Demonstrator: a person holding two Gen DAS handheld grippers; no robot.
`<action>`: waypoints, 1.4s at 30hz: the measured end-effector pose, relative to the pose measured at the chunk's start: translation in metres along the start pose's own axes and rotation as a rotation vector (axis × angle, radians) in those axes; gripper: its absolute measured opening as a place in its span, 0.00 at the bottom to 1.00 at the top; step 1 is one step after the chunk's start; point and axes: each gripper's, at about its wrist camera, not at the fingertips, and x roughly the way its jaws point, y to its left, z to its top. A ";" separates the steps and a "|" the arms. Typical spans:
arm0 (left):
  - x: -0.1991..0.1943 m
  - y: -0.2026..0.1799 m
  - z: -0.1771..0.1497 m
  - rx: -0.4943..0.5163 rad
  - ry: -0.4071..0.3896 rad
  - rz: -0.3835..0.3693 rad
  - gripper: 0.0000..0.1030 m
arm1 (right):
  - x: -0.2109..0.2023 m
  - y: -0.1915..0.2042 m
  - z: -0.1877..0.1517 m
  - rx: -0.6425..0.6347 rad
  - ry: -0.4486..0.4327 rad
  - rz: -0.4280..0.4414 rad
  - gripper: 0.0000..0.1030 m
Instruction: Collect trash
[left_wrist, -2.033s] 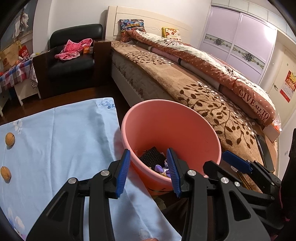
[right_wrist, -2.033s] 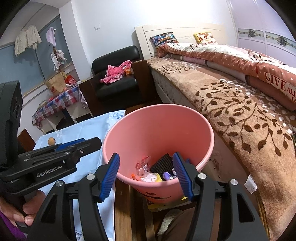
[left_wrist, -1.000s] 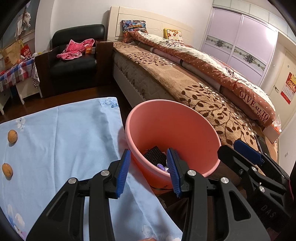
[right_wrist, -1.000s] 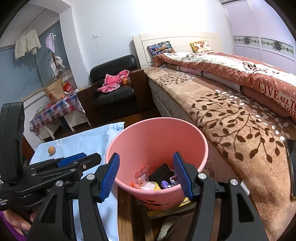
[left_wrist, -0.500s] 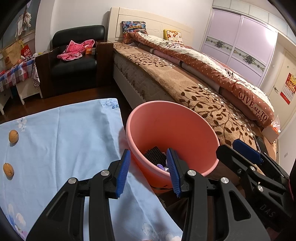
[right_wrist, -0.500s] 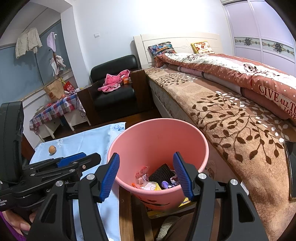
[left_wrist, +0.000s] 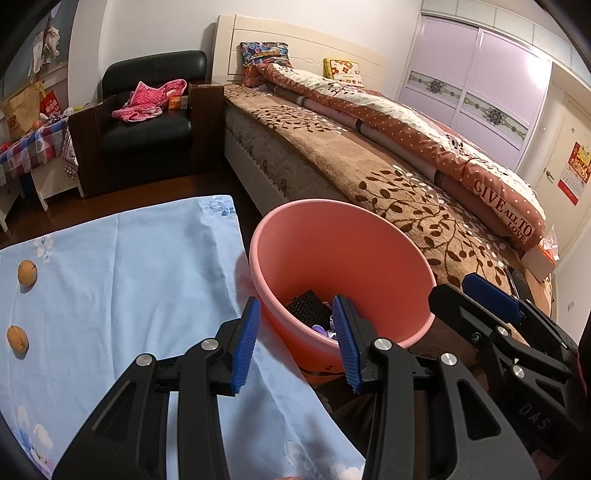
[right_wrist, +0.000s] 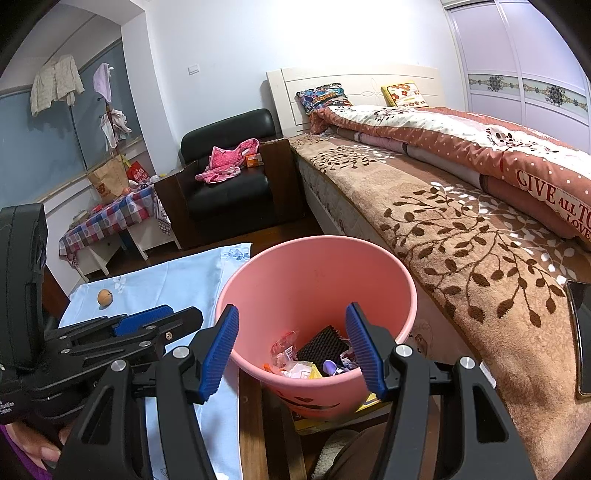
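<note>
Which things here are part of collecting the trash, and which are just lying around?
Job: pink bin, wrappers in it, two nuts on blue cloth, both open grippers.
Lying about: armchair, pink clothes, bed.

The pink bin's (left_wrist: 343, 236) near rim hides most of its trash in the left wrist view. The bed (right_wrist: 480, 236) runs off the right edge. Small wrappers (right_wrist: 291, 362) are unreadable.

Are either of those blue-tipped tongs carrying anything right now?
No. Both the left tongs and right tongs are open and empty, above the pink bin.
</note>
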 end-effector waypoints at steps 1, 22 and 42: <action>0.000 0.000 0.000 0.000 0.000 0.000 0.40 | 0.000 0.000 0.000 0.001 0.001 0.001 0.58; 0.002 -0.001 -0.003 -0.004 0.006 -0.001 0.40 | 0.003 -0.001 -0.005 0.005 0.015 0.000 0.58; 0.002 -0.001 -0.003 -0.005 0.007 -0.003 0.40 | 0.007 -0.001 -0.010 0.008 0.019 0.000 0.58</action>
